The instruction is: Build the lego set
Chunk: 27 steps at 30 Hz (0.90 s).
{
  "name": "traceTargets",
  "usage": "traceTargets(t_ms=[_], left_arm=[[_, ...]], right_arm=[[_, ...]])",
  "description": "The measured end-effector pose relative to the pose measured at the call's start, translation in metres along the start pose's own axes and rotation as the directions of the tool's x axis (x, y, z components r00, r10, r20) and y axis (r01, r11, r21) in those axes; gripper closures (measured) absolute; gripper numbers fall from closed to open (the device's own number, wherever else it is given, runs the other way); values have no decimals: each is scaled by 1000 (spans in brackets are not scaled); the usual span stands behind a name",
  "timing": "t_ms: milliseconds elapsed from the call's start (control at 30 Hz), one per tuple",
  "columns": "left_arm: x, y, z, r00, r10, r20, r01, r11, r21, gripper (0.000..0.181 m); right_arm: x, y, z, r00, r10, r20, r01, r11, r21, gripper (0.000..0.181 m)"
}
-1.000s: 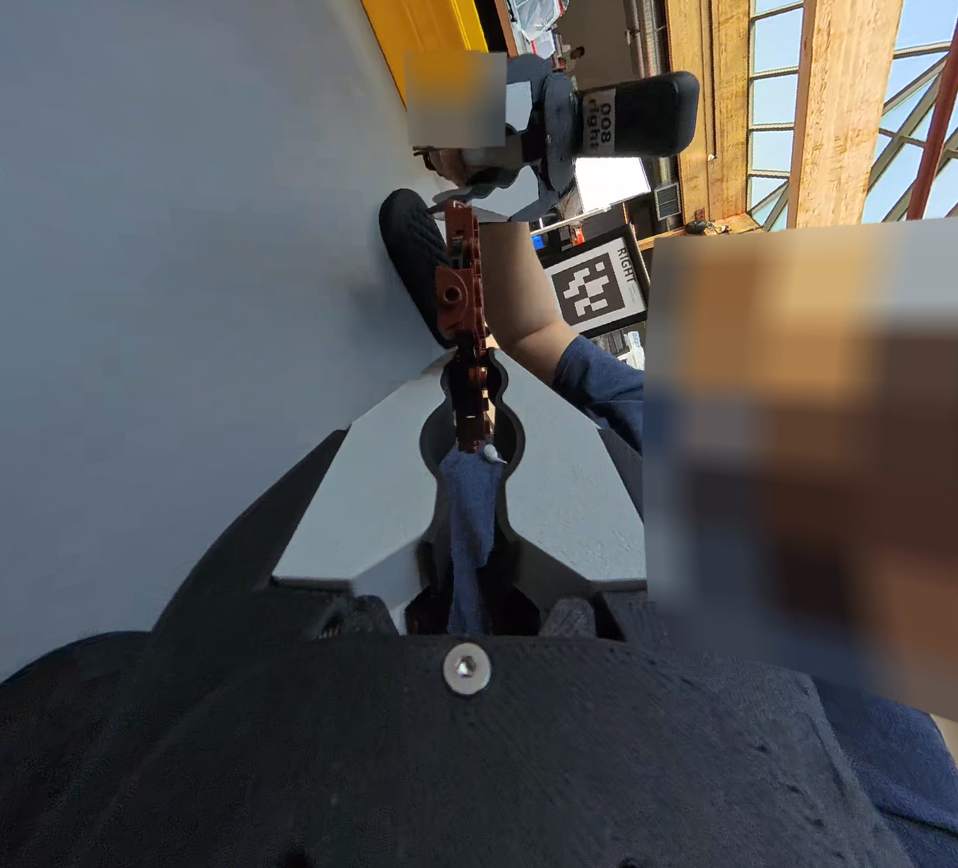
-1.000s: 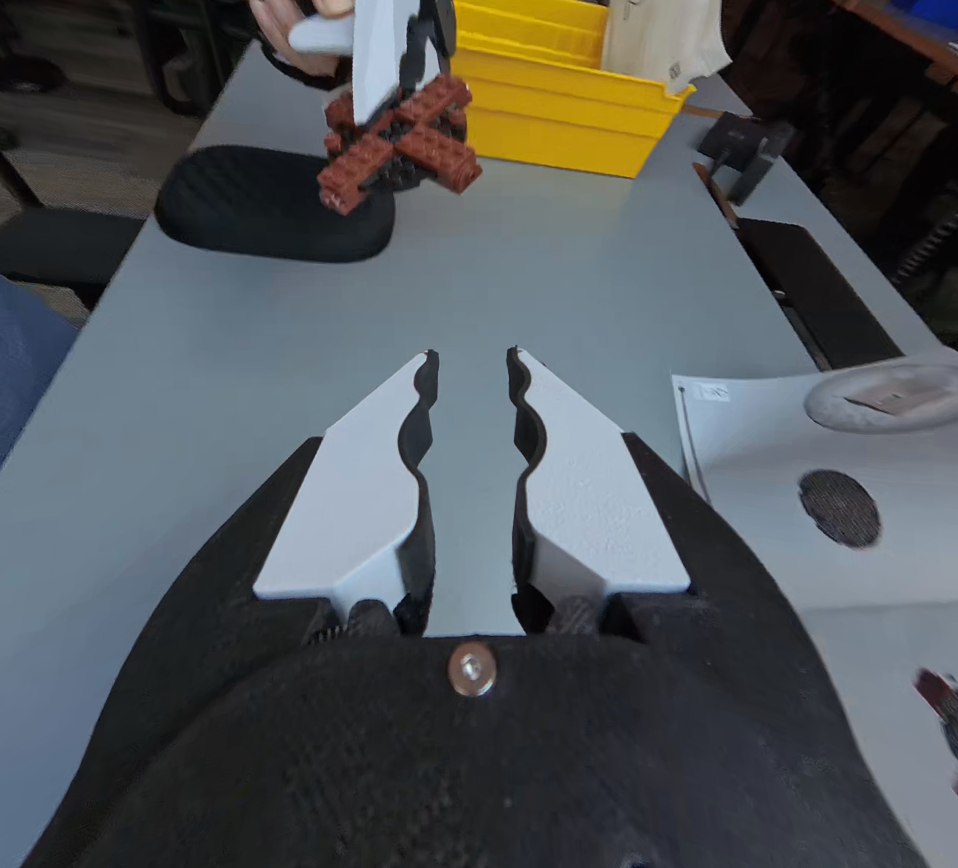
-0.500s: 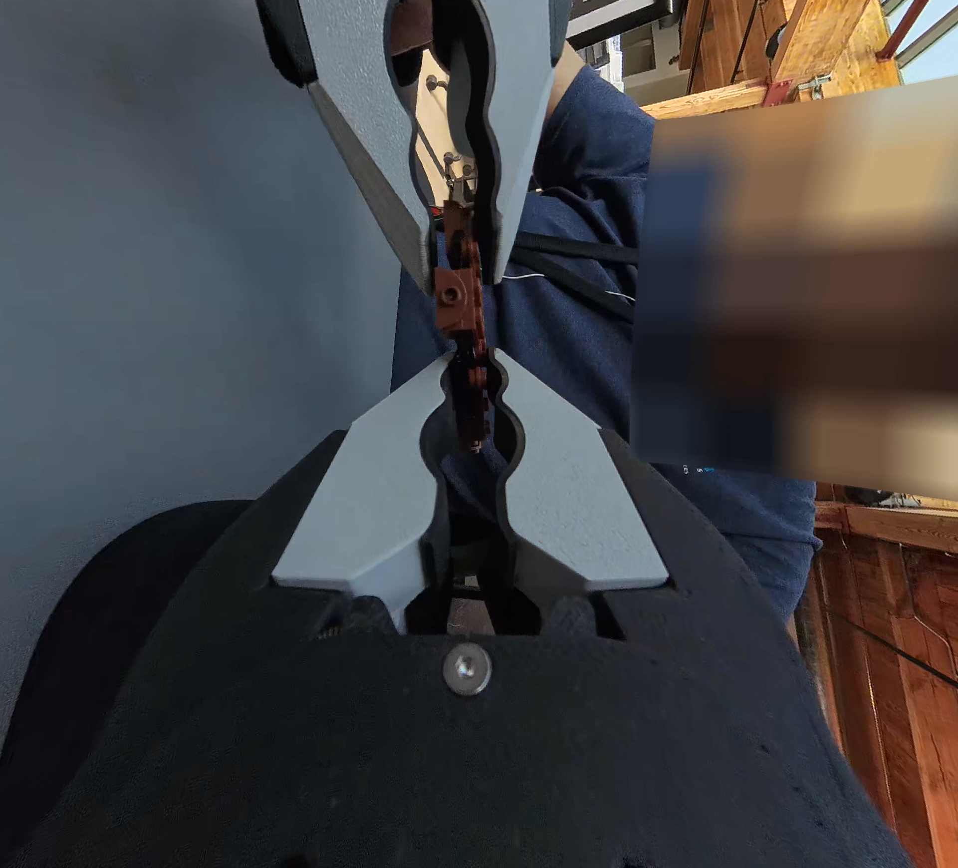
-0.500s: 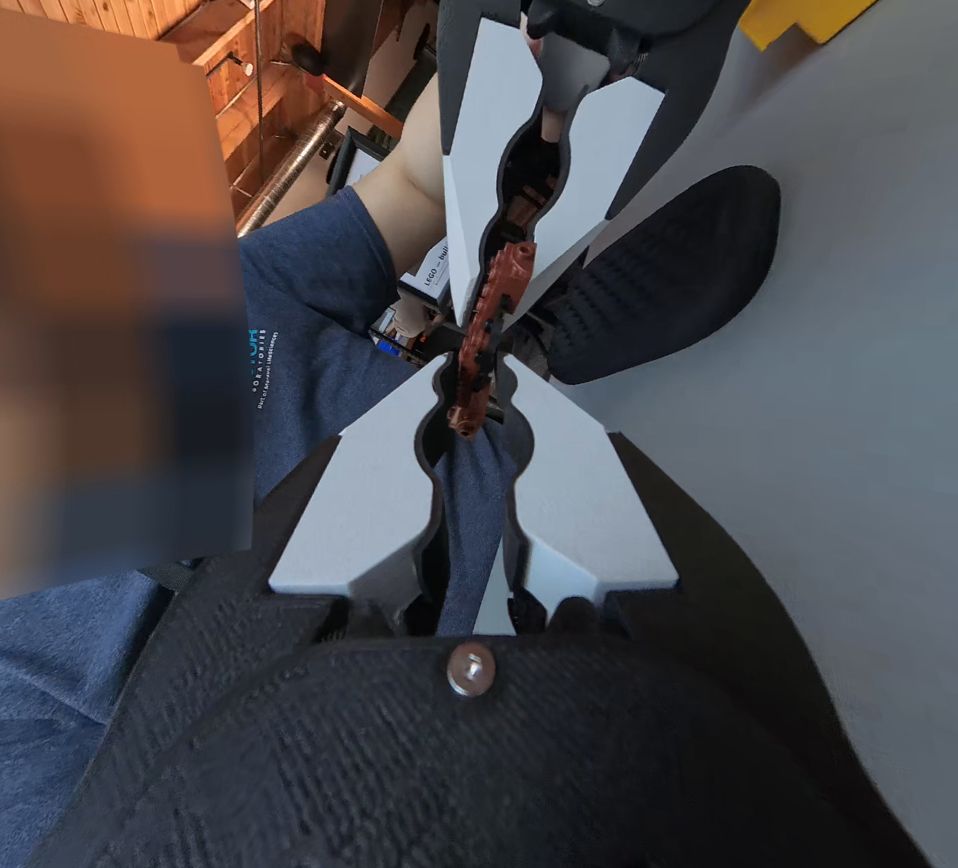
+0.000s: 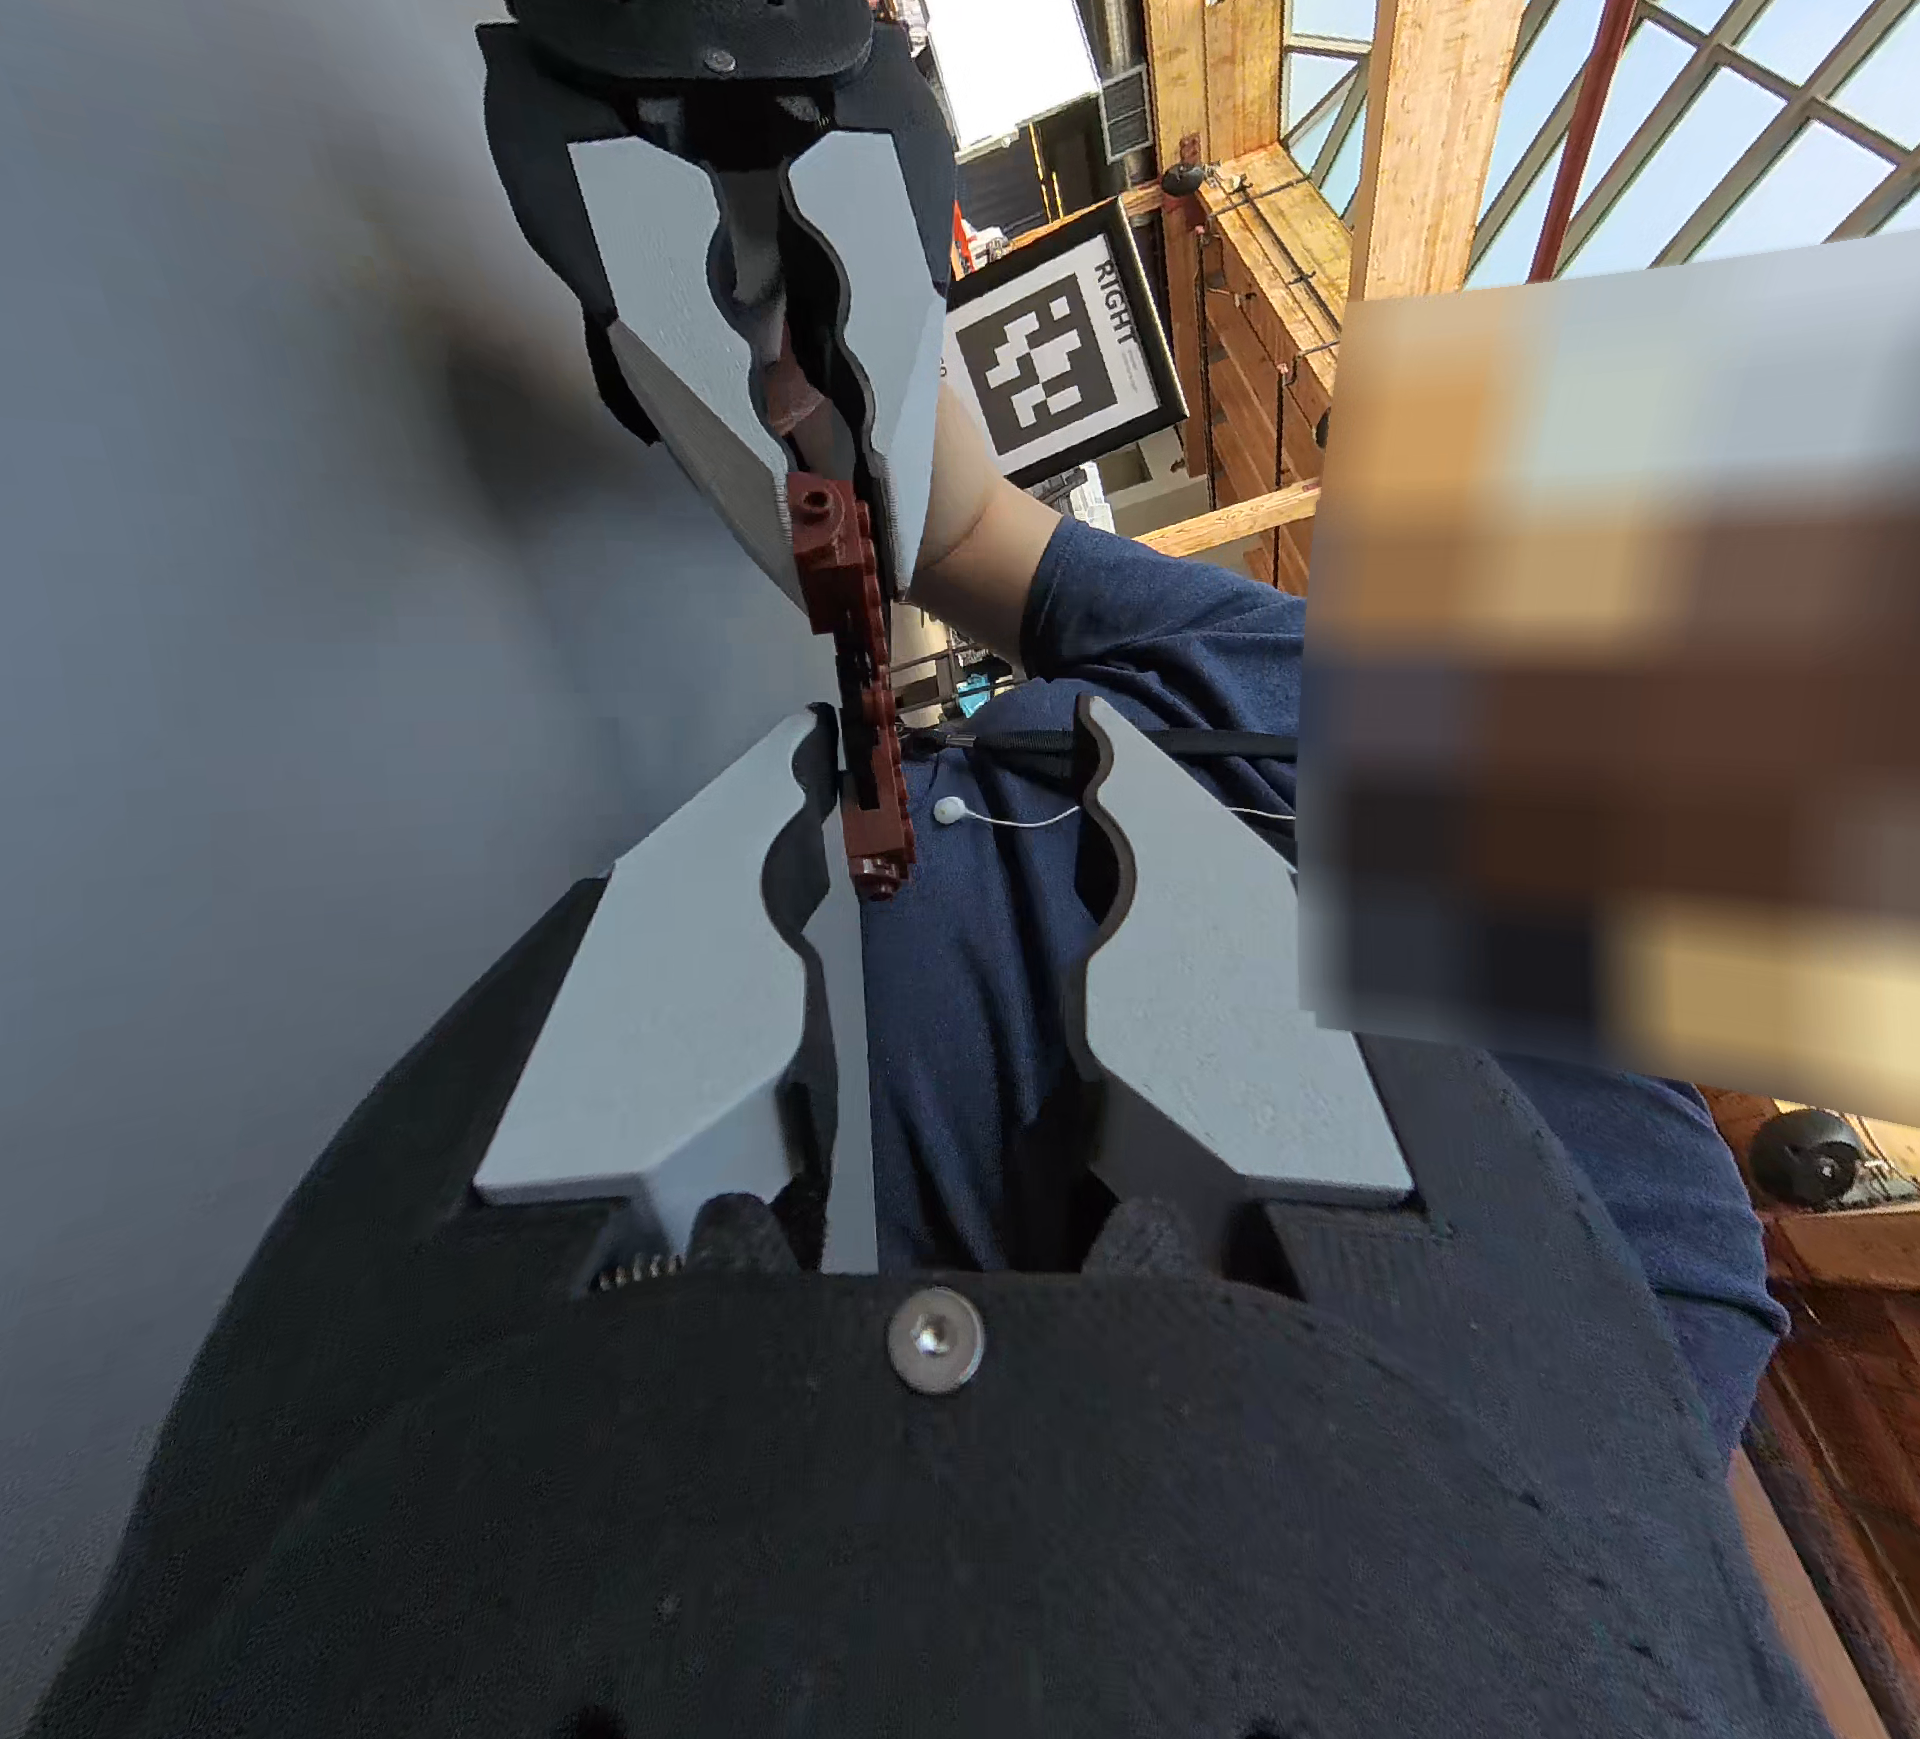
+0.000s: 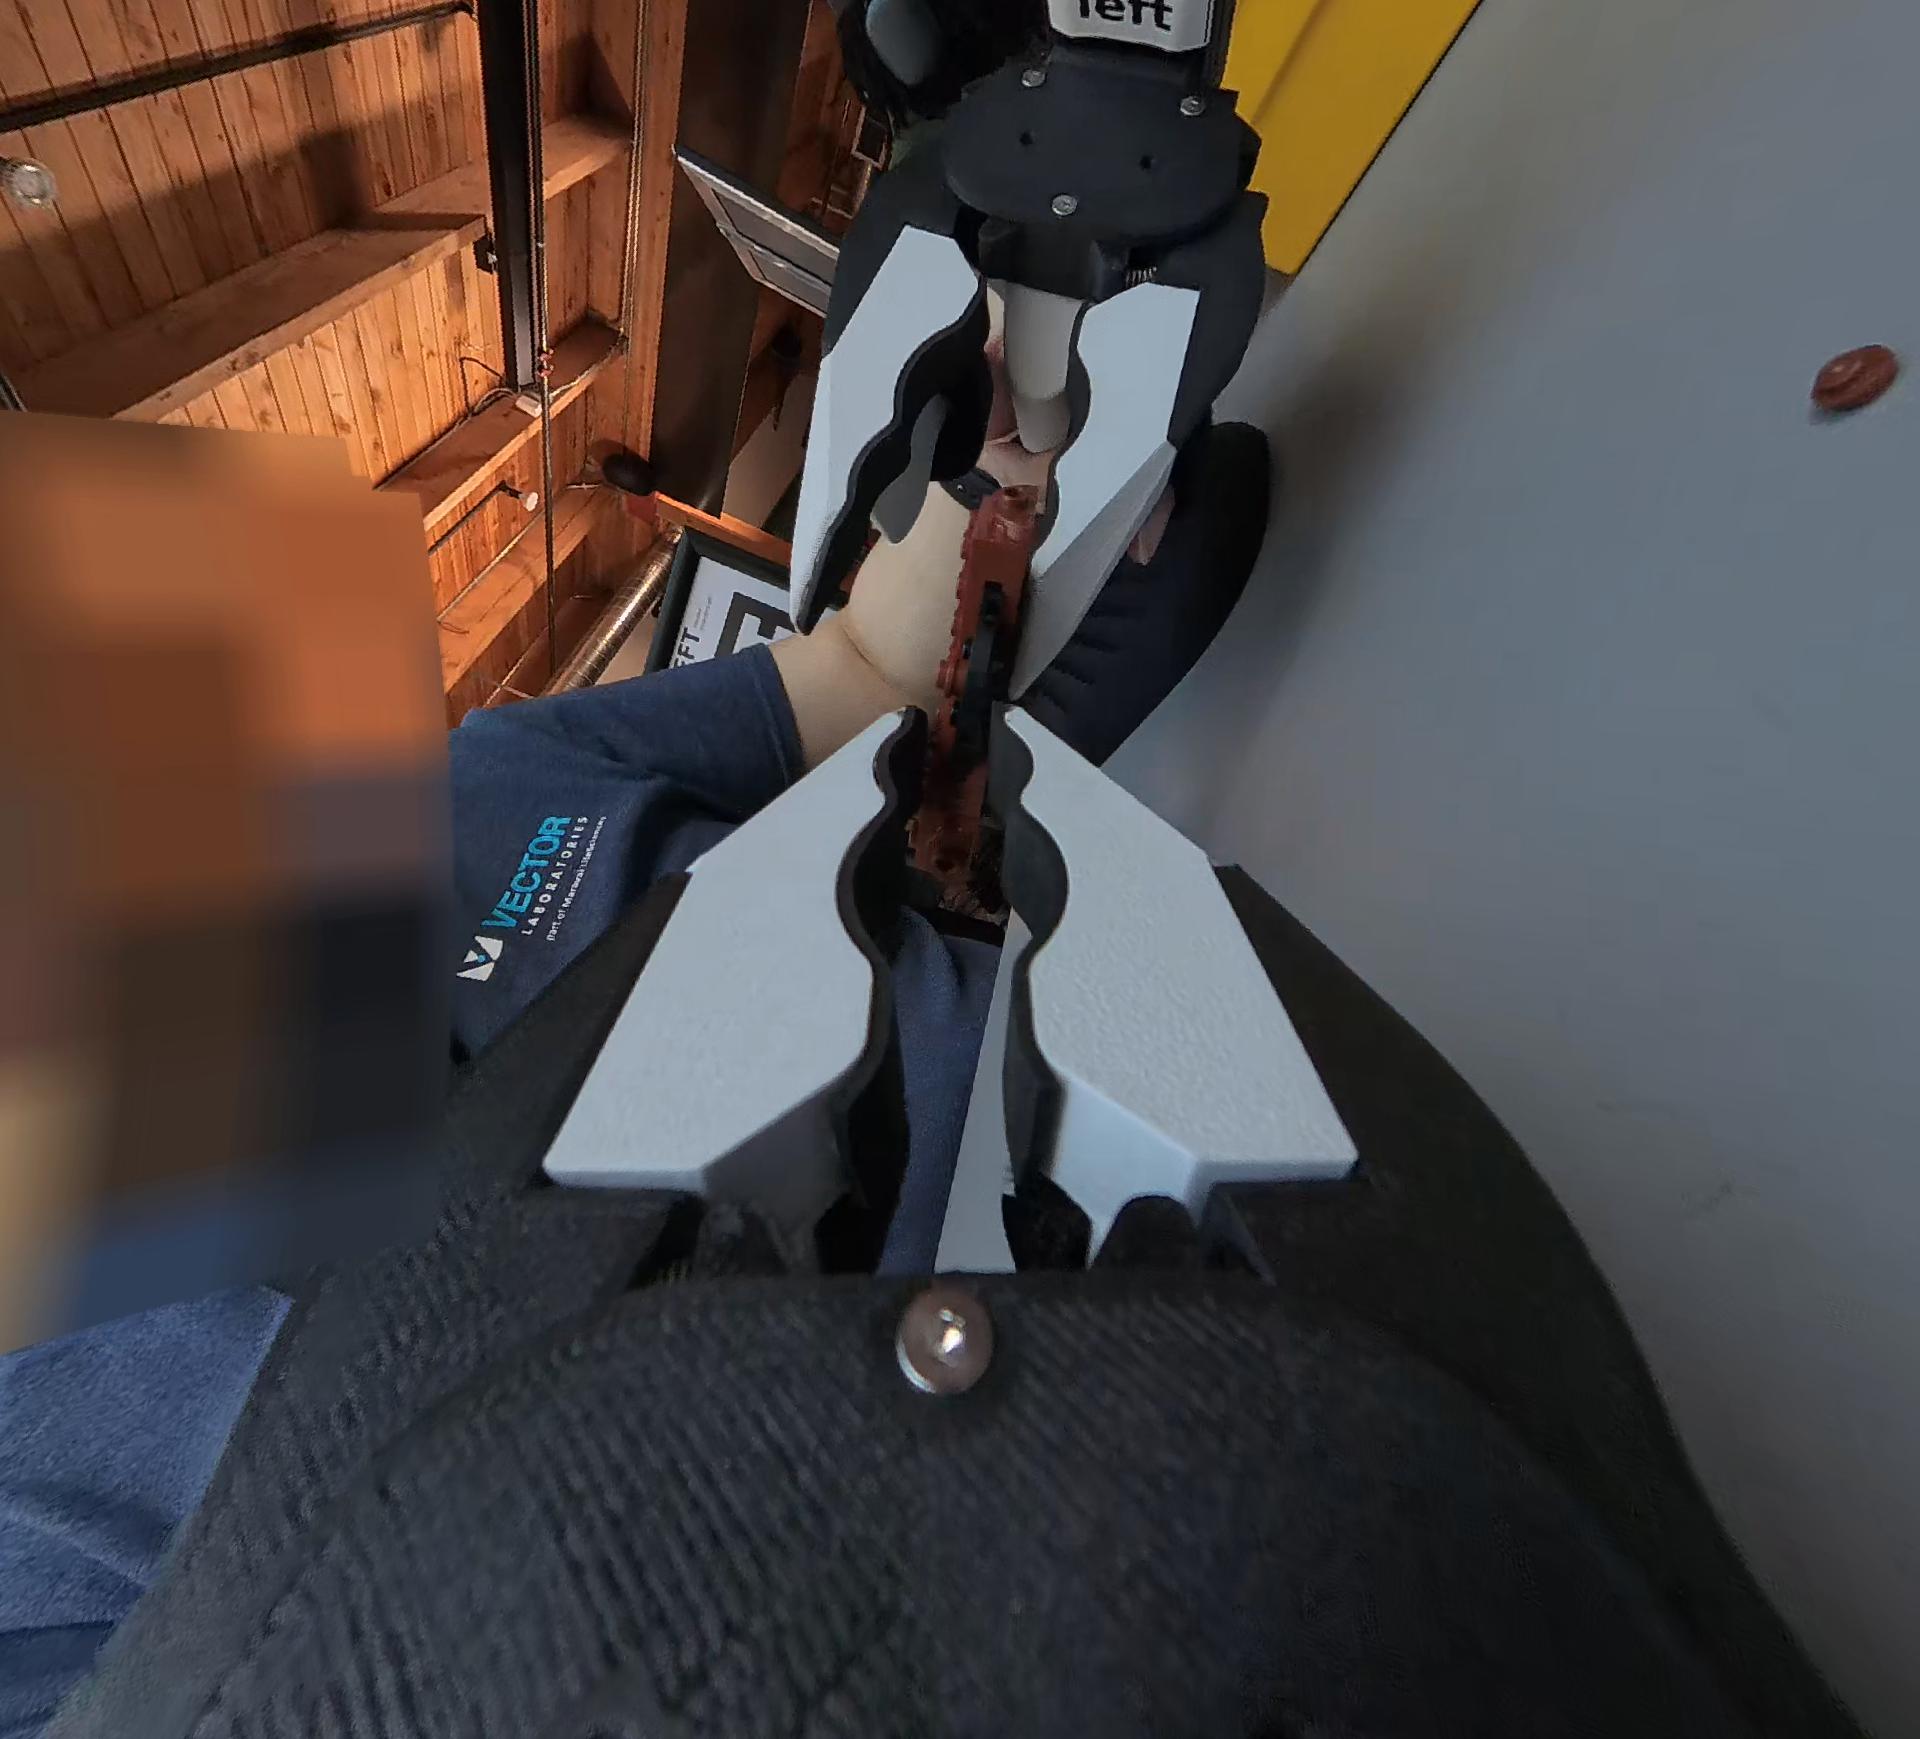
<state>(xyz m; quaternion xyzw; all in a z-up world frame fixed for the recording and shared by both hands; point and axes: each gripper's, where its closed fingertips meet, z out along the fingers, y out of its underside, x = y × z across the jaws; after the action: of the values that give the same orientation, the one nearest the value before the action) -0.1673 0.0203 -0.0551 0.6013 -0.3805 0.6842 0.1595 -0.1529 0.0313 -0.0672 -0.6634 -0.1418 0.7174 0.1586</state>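
A reddish-brown and black lego assembly is held edge-on in the air between the two grippers. My right gripper is shut on its near end; in the left wrist view it comes in from the top, clamped on the assembly's far end. My left gripper is open with its jaws wide apart. Its left finger lies close beside the assembly and the right finger stands clear. In the right wrist view the left gripper faces mine, open around the assembly's far end.
The grey table carries a black oval pad, a small reddish-brown round piece and a yellow bin at the back. A person in a navy shirt is right behind the grippers. The grippers are tip to tip, or close to it.
My left gripper has opened and let go of the assembly. My right gripper, open over the table a second ago, has come up and shut on it.
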Motion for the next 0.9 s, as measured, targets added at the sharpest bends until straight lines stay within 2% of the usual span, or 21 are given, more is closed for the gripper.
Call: traceTargets(t_ms=[133, 200, 367, 600, 900], left_arm=[[-15, -17, 0, 994, 42, 103, -46, 998, 34, 140], [-21, -22, -2, 985, 64, 158, -71, 997, 41, 148], [-15, -34, -5, 984, 100, 145, -116, 988, 106, 141], [-16, -50, -11, 982, 100, 160, -128, 976, 177, 145], [8, -109, -21, 961, 180, 209, -226, 948, 223, 142]], right_arm=[[10, -6, -15, 999, 28, -19, -27, 999, 44, 171], [11, -10, -18, 999, 29, -24, -27, 997, 68, 171], [9, -18, -25, 999, 37, -5, -36, 991, 130, 171], [7, -27, -37, 999, 34, 12, -36, 982, 185, 171], [-7, -42, -65, 999, -28, 25, 20, 962, 272, 171]])
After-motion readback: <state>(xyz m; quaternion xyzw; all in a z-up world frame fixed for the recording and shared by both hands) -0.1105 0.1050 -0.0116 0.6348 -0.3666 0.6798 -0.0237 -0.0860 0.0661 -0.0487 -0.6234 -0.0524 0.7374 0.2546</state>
